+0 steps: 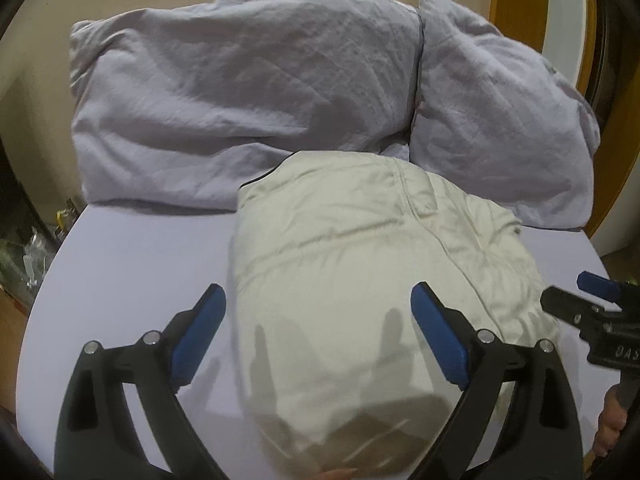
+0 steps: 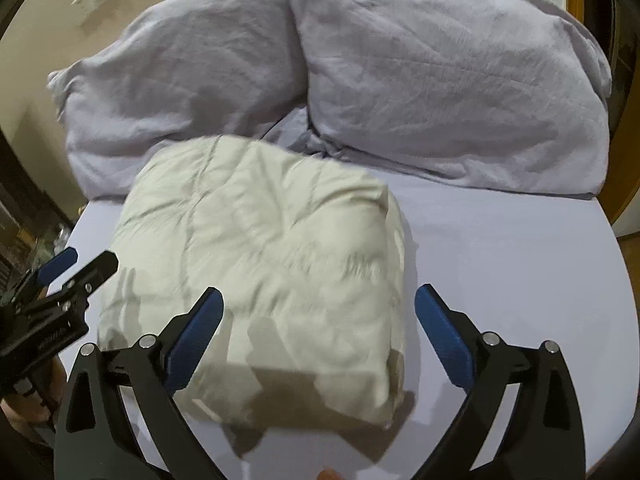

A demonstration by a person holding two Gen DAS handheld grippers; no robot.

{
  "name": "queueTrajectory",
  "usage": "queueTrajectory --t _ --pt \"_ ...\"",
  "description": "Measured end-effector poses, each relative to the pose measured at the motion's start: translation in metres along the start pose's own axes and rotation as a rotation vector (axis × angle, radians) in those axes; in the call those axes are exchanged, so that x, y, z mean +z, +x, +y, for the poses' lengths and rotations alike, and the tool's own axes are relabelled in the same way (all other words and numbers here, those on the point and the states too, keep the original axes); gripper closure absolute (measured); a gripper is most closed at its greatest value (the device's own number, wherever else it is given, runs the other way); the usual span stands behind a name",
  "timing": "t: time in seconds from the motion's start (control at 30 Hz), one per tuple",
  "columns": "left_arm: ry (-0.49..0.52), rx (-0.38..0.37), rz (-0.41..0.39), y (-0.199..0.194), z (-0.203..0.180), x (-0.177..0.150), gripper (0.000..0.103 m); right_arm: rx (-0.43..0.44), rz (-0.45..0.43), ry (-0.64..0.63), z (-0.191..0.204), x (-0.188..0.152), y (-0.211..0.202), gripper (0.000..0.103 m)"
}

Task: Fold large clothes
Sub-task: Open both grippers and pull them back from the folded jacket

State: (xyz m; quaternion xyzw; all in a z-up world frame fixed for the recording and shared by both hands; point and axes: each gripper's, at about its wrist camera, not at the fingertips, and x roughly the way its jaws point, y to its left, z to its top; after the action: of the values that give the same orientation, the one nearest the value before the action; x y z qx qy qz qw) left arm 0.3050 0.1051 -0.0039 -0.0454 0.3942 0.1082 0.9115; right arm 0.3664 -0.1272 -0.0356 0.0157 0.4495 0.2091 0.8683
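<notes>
On the lavender bed sheet point(image 1: 132, 264), a cream padded garment point(image 1: 360, 280) is seen lying folded into a thick, roughly square bundle. In the left wrist view it is found from the centre down toward six o'clock; in the right wrist view it is found at the centre, spreading toward eight o'clock. Two grey pillows point(image 1: 244, 92) are set side by side across the head of the bed, at twelve o'clock in both views, and the far edge of the garment is seen touching or overlapping them.

The left gripper point(image 1: 319, 334) is held spread wide above the near part of the bundle, its blue pads point(image 1: 438, 338) apart and nothing pinched between them; whether the pads brush the cloth cannot be told. The right gripper point(image 2: 318, 338) is likewise released, its fingers wide, with the near right corner of the garment beneath the gap but not clamped. Each gripper is caught in the other's view: the right one at three o'clock in the left view, the left one at nine o'clock in the right view. Shadows of the fingers are cast on the cream fabric. Part of a hand point(image 1: 610, 428) is glimpsed at four o'clock.
</notes>
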Motion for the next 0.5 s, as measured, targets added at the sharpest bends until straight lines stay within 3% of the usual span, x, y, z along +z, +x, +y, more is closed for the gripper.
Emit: queueTrajectory --t 0.2,0.5 --pt "-0.004 -0.033 -0.015 -0.046 0.006 -0.026 0.009 0.004 -0.004 -0.027 0.021 -0.039 -0.039 0.004" --pt "-0.003 -0.092 -0.016 -0.096 0.006 -0.065 0.008 -0.037 0.02 0.004 0.027 -0.075 -0.064 0.004"
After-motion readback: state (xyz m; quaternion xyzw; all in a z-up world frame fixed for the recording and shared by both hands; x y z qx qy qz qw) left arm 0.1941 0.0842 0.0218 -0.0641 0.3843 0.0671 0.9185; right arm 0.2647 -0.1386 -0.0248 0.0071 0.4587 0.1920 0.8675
